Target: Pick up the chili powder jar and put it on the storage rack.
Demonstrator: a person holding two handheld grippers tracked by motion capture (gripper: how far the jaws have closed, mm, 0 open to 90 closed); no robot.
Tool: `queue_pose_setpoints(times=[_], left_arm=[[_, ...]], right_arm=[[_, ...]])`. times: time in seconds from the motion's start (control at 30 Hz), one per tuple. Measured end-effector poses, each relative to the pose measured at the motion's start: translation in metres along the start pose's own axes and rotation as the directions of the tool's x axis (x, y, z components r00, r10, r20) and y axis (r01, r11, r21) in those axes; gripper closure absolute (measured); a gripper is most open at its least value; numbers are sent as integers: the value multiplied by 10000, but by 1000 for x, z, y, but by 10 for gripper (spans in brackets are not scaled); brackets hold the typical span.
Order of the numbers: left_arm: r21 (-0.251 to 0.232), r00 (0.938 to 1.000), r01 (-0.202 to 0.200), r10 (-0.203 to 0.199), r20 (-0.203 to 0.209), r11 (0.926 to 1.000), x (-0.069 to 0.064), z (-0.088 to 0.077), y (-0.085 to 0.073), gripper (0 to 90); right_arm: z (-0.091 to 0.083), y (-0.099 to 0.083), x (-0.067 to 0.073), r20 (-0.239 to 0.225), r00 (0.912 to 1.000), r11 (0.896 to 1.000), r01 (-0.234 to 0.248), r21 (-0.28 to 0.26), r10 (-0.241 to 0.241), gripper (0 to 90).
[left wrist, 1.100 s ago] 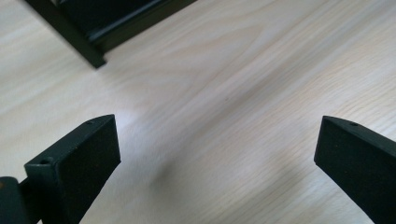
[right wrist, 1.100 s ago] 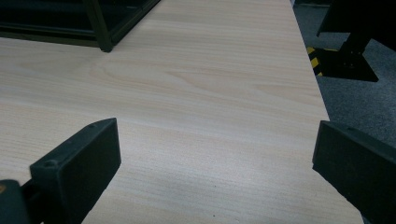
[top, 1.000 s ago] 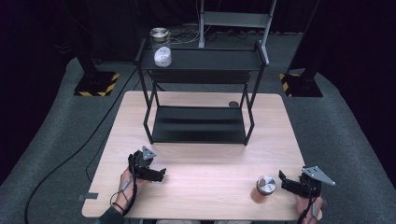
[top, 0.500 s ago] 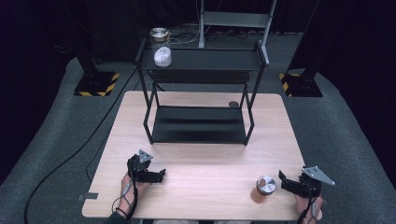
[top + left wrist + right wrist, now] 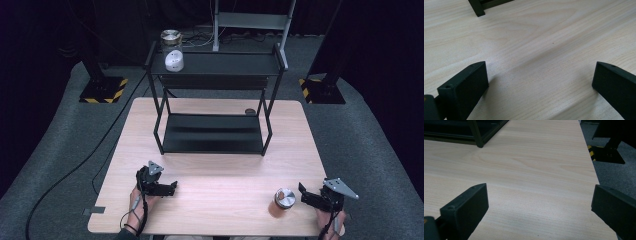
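The jar [image 5: 283, 201] stands upright on the worktop [image 5: 220, 165], near its front edge and toward the right corner. It is a small, squat, round one with an amber-brown body and a shiny silver lid, and the lid is on. It sits just beside my right claw [image 5: 306, 195], on that claw's left, with a narrow gap between them. My left claw [image 5: 170, 188] is well apart from it.
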State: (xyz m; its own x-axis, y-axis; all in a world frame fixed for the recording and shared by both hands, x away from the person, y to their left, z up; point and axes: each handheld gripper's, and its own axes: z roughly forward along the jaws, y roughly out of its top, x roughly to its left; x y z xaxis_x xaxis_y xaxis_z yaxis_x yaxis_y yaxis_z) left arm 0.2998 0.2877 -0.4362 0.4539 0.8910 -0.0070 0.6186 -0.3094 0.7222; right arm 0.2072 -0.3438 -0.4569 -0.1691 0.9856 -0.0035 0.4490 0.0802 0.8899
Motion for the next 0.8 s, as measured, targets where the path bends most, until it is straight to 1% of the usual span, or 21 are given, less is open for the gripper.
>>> queue_pose_setpoints(times=[0.3, 0.4, 0.5, 0.63, 0.7, 0.8], left_arm=[[-3, 10000, 15, -15, -26, 10000, -1, 0, 0, 0], [-18, 10000, 23, -23, -36, 10000, -1, 0, 0, 0], [-13, 10000, 26, -26, -35, 10000, -1, 0, 0, 1], [-8, 10000, 30, -30, -29, 10000, -1, 0, 0, 0], [-10, 10000, 32, -32, -29, 10000, -1, 0, 0, 0], [-8, 10000, 37, -37, -26, 10000, -1, 0, 0, 0]], right_arm=[[1, 2, 2, 30, 9999, 9999, 116, 97, -116, 0], [2, 4, 1, -18, 9999, 9997, 139, 211, -139, 0], [3, 7, -2, -190, 9998, 9993, 79, 373, -72, 0], [3, 9, -9, -616, 9981, 9986, 50, 523, -18, 0], [1, 11, -10, -736, 9970, 9976, 272, 642, -225, 0], [-2, 18, -15, -1171, 9911, 9924, 750, 980, -633, 0]])
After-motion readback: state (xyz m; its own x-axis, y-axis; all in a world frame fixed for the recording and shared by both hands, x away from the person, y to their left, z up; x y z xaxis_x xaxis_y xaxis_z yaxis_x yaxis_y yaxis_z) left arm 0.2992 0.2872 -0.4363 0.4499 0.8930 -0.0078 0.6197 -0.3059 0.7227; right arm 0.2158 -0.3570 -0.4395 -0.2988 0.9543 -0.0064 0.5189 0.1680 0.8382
